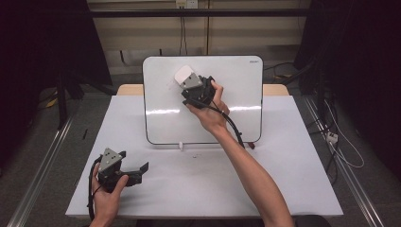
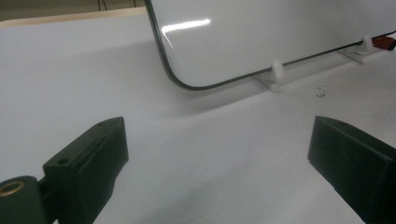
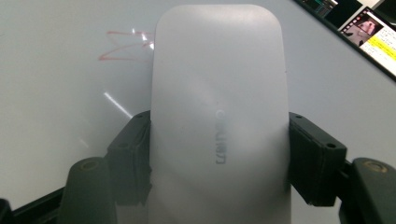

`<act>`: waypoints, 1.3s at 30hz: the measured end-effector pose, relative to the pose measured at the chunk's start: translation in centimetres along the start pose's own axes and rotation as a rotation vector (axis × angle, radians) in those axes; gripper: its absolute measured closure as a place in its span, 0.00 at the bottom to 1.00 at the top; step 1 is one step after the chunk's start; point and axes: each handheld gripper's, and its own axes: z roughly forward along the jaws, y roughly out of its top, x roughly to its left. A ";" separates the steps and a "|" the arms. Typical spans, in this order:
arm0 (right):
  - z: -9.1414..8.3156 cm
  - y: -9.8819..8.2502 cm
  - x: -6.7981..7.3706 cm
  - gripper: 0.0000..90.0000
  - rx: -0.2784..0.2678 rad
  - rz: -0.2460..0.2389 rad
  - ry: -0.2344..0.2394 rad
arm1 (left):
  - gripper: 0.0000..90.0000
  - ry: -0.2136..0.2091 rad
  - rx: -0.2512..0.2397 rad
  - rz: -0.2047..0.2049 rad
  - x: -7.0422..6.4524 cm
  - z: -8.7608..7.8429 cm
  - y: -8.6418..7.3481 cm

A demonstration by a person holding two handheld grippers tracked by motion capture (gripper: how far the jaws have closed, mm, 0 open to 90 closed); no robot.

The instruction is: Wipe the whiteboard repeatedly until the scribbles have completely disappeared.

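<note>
Eraser (image 3: 217, 121) against whiteboard (image 1: 236, 85)

The white eraser (image 1: 183, 75) is a smooth, rounded oblong block with faint grey lettering on its back. It is clamped across its width between the two black jaws of the right hand-held gripper (image 1: 190, 81), long axis running out past the jaw tips. It sits against the face of the whiteboard (image 1: 236, 85), in the board's upper left area, just beside a faint red zigzag scribble (image 3: 126, 46). The whiteboard stands propped toward the far edge of the counter (image 1: 293, 179).
</note>
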 end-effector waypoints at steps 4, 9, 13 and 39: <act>-0.3 -0.6 1.5 0.35 0.004 -0.039 0.024 | 0.05 -0.002 0.002 -0.002 0.0 0.0 0.0; -0.9 -1.9 3.5 0.35 0.006 -0.088 0.064 | 0.05 0.003 -0.002 -0.001 0.0 -0.1 0.0; -1.2 -2.3 4.1 0.35 -0.001 -0.103 0.080 | 0.05 0.003 0.002 -0.005 0.1 0.0 0.0; 1.1 2.0 2.0 0.35 0.001 -0.060 0.025 | 0.06 -0.002 -0.025 -0.017 0.1 -0.5 0.0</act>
